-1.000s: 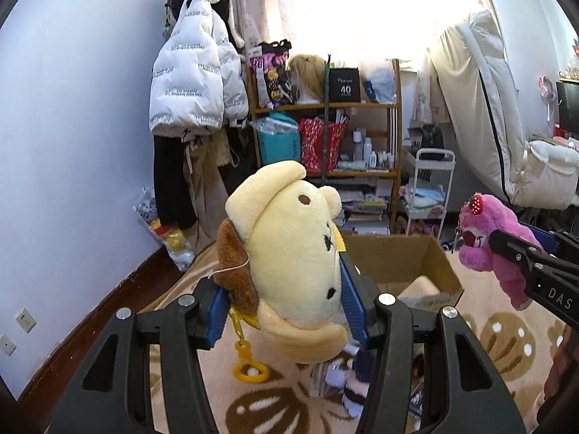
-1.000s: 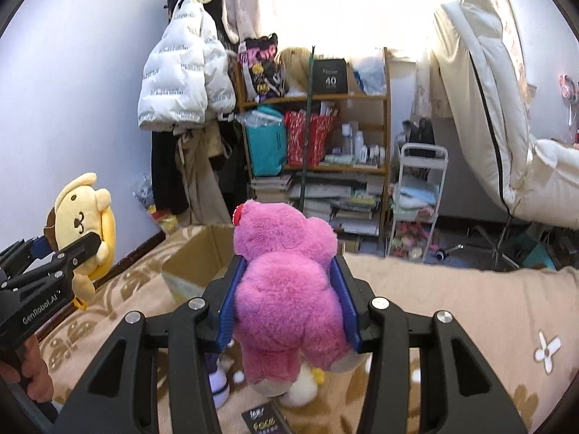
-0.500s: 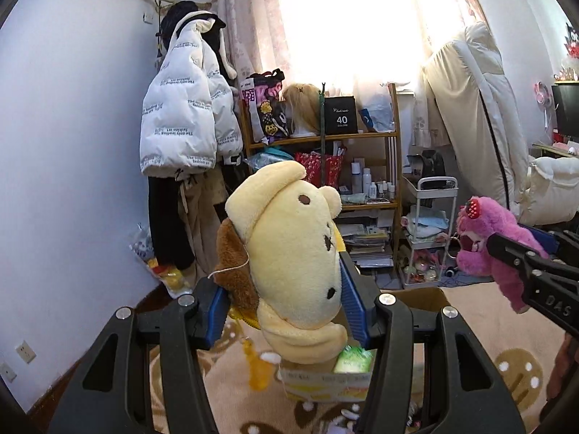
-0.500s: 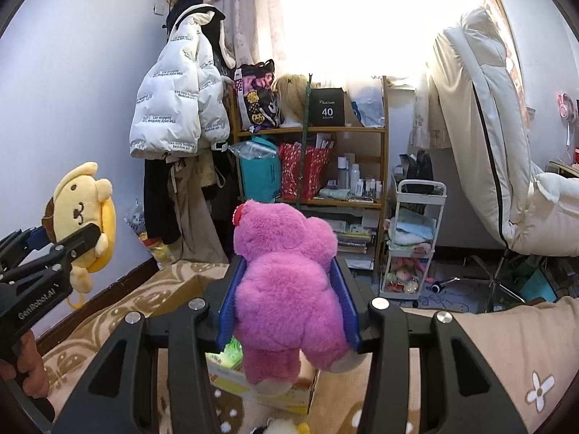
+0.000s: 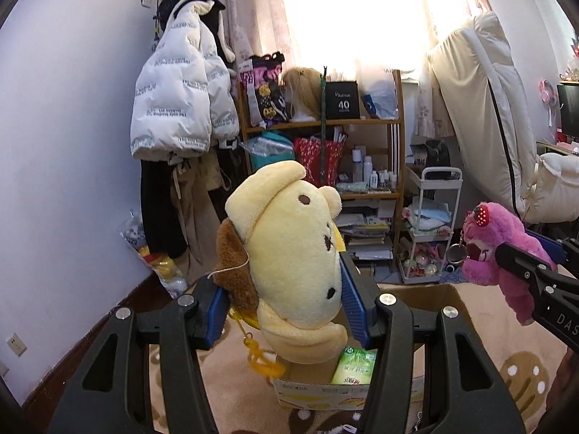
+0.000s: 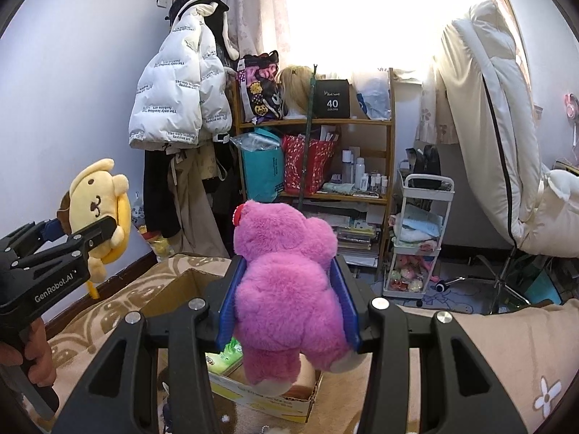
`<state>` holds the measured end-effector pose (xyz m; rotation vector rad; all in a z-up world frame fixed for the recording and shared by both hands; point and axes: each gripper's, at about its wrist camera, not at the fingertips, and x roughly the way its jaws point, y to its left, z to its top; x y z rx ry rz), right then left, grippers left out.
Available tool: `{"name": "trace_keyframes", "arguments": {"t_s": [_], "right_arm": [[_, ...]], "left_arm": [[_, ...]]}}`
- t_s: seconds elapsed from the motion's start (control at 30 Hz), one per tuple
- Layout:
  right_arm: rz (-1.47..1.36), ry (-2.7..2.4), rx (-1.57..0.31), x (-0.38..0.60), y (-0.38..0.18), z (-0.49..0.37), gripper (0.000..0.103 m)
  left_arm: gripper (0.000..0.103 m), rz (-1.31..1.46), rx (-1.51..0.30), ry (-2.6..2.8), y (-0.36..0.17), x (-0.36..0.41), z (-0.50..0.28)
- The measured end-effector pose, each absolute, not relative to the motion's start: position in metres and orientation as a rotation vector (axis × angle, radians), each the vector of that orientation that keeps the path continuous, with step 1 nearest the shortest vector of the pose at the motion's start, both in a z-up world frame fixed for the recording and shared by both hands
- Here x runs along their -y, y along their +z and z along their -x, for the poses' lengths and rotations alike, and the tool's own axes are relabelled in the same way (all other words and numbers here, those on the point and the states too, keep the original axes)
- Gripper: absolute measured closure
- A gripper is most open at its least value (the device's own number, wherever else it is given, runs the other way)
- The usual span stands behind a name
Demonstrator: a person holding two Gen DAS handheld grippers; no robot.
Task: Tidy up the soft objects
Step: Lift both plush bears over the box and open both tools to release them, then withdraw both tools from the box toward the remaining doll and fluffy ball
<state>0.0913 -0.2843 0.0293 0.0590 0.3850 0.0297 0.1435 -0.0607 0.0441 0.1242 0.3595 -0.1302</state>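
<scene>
My left gripper point(image 5: 286, 307) is shut on a yellow plush dog point(image 5: 293, 260) with a brown ear and a yellow chain ring, held in the air over an open cardboard box point(image 5: 427, 293). My right gripper point(image 6: 286, 303) is shut on a pink plush bear point(image 6: 286, 278), also held above the box point(image 6: 173, 289). The bear shows at the right of the left wrist view point(image 5: 495, 242). The dog shows at the left of the right wrist view point(image 6: 97, 209). A green pack point(image 5: 353, 365) lies inside the box.
The box stands on a beige patterned bed cover point(image 6: 506, 361). Behind are a wooden shelf point(image 5: 325, 123) full of bags and bottles, a white puffer jacket point(image 5: 177, 90) on the wall, a white trolley point(image 6: 419, 238) and a pale chair point(image 6: 506, 144).
Both grippers rose and then tilted down a little, each still holding its toy. The box came closer under them and its contents show now.
</scene>
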Motion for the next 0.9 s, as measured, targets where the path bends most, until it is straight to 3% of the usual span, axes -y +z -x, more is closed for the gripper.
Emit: {"name": "trace_keyframes", "arguments": {"t_s": [0.63, 0.9], "right_arm": [[-0.132, 0.128, -0.563, 0.278, -0.033, -0.125, 0.053], [-0.129, 0.142, -0.595, 0.276, -0.044, -0.131, 0.053]], "left_arm": [[0.047, -0.125, -0.589, -0.231, -0.026, 0.08, -0.173], [0.039, -0.138, -0.632, -0.23, -0.037, 0.084, -0.18]]}}
